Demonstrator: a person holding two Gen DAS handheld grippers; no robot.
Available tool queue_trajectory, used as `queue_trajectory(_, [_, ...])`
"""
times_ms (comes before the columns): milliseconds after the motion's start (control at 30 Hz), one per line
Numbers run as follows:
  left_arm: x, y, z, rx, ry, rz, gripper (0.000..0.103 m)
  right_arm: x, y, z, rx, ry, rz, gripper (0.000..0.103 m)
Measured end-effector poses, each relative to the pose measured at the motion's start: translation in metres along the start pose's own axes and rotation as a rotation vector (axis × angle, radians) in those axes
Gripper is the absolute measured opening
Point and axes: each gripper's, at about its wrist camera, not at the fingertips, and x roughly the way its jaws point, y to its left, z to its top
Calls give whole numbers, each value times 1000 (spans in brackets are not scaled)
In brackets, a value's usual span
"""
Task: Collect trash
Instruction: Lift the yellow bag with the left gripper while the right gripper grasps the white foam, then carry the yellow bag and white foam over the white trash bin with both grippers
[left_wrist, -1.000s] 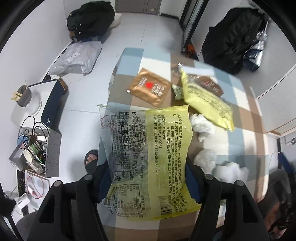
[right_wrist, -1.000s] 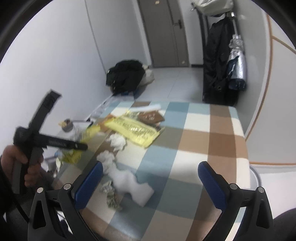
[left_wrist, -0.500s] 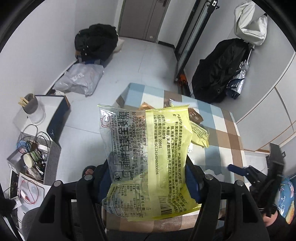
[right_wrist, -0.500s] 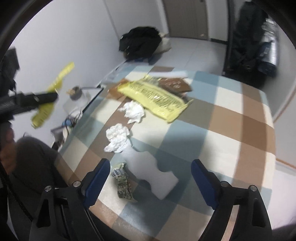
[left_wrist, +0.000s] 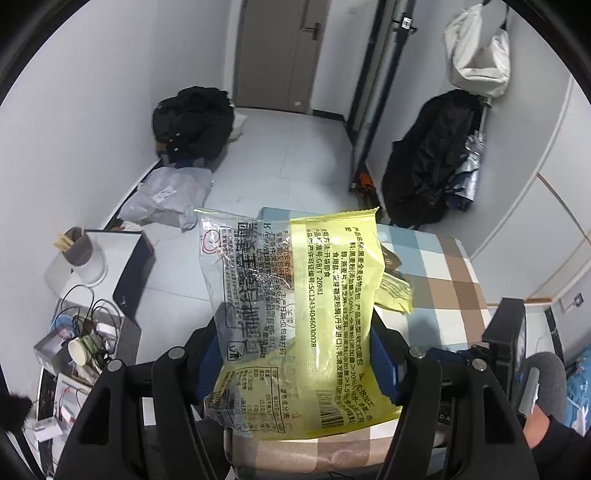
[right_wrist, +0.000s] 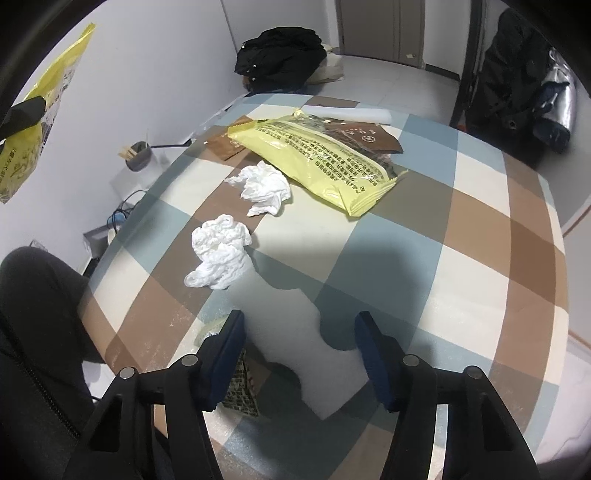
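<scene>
Yellow wrapper (left_wrist: 295, 325) clamped in left gripper (left_wrist: 295, 354), raised off table (right_wrist: 480, 236); right gripper (right_wrist: 299, 332) angled downward, jaws closing astride white foam (right_wrist: 295, 332); open checked cloth toward 2 o'clock.

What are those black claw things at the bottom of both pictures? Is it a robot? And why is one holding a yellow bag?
It is no robot. A person holds a pincer tool in each hand, and each tool has a small camera looking out along its two fingers. So one picture comes from each hand.

The left gripper is clamped on a yellow and clear bread wrapper, lifted above the table edge.

The right gripper hangs over the checked tablecloth. Its jaws are closing around a flat white foam piece, though the pads do not seem to press it yet.

Also on the cloth lie two crumpled tissues, another yellow wrapper, a brown packet and a small crumpled wrapper. It is all trash to collect.
</scene>
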Motion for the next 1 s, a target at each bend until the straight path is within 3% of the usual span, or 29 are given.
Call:
queue_trajectory(100, [-2,-4,-1,7,-2,-20,64,-2,2,2,-19,-2,-14,53])
queue_trajectory(133, [-3,-4,-1,8,-5,-22,64,-3,2,2,-21,-4,-11,35])
queue_trajectory(533, [-4,-25,4,34,1,-57,64,-25,-12,-3,49,-53,40,37])
queue_trajectory(1000, [0,-83,20,109,21,-112,64,-121,-63,1,160,-282,67,37])
